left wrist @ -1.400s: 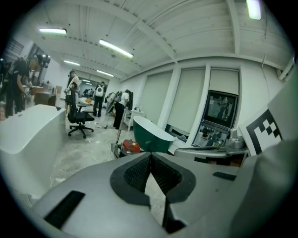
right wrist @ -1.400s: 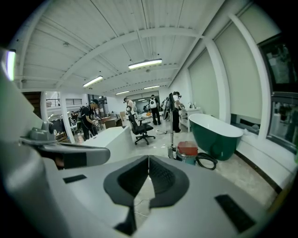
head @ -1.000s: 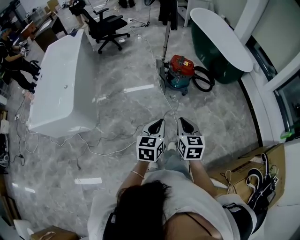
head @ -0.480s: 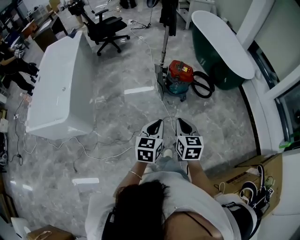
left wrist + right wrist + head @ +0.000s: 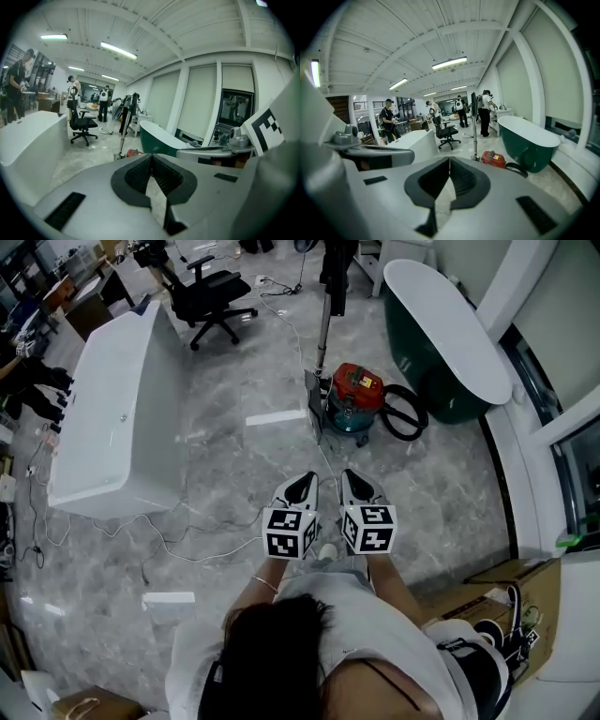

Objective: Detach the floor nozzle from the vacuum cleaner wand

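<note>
Left hand-held gripper: closed, empty.
Right hand-held gripper: closed, empty.
Change: we stepped nearer the vacuum cleaner, 12 o'clock.
Floor nozzle: unreached.

Big open workshop hall: white bathtub, green bathtub, office chair, marble floor, trailing cables, ceiling strip lights.

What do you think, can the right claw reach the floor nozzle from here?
Probably not yet. The right claw is shut and empty, and open floor separates it from the floor nozzle by the red vacuum. Nothing looks in the way.
</note>
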`<state>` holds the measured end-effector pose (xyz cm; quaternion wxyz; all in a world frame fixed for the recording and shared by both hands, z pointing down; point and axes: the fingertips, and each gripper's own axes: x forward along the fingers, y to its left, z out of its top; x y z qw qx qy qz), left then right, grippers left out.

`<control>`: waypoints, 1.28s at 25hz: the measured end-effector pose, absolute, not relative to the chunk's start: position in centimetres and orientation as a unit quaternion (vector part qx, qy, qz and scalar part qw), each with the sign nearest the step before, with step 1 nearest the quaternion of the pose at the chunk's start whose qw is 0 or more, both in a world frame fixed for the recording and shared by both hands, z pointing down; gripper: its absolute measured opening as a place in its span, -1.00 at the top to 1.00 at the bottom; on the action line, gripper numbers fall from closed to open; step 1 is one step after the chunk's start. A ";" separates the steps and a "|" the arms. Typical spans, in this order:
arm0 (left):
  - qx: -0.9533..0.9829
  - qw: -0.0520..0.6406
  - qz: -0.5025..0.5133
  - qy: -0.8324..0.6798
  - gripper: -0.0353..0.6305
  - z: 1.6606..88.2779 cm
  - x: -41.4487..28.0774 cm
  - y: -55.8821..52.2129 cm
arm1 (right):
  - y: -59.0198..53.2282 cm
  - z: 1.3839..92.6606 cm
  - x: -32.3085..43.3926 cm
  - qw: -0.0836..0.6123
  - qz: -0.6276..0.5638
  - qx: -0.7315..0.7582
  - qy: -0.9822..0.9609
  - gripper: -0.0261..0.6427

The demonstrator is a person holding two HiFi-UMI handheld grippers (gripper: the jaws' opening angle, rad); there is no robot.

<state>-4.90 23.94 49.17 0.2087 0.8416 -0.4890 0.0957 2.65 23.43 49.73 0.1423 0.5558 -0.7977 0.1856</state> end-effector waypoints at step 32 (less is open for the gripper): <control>0.810 0.205 0.071 -0.545 0.88 49.5 -0.3 19.5 | 18.8 50.5 7.8 0.153 0.171 0.523 -0.821 0.88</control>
